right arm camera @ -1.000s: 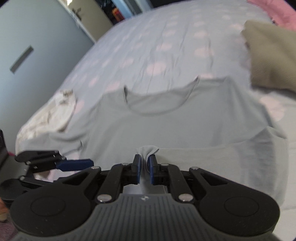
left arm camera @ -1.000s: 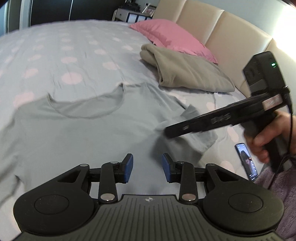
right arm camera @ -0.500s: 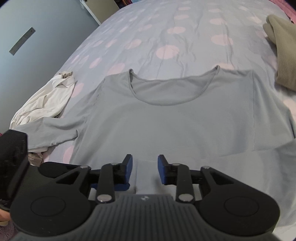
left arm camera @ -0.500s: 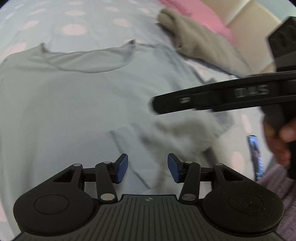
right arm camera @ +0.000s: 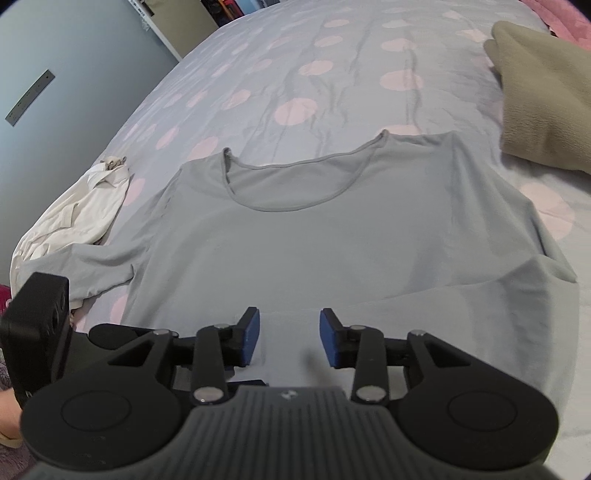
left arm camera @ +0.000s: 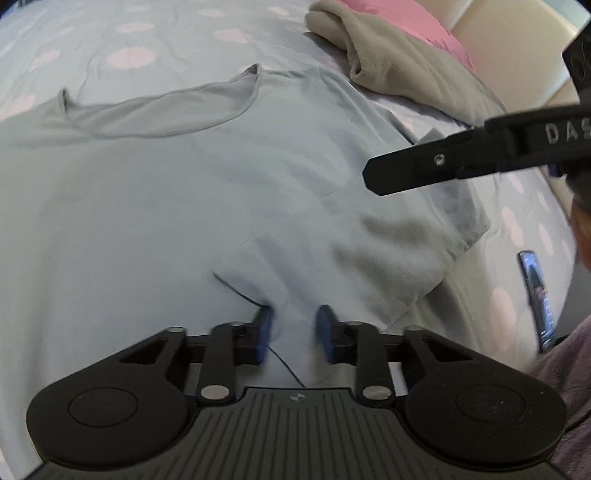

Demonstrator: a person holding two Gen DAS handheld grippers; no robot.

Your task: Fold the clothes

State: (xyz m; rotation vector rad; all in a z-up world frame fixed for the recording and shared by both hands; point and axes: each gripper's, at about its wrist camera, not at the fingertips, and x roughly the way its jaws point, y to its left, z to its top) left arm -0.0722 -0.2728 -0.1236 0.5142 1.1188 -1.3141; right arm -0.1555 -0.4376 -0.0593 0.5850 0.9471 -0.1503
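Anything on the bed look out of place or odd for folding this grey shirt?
A phone lies on the bedsheet beside the grey shirt. A crumpled white garment overlaps the shirt's unfolded sleeve.

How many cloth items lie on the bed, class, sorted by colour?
Grey: 1, long-sleeved top
White: 1, crumpled garment
Olive: 1, folded garment
Pink: 1, pillow
Total: 4

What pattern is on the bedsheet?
Pale blue-grey bedsheet with pink polka dots; clearest in the right wrist view.
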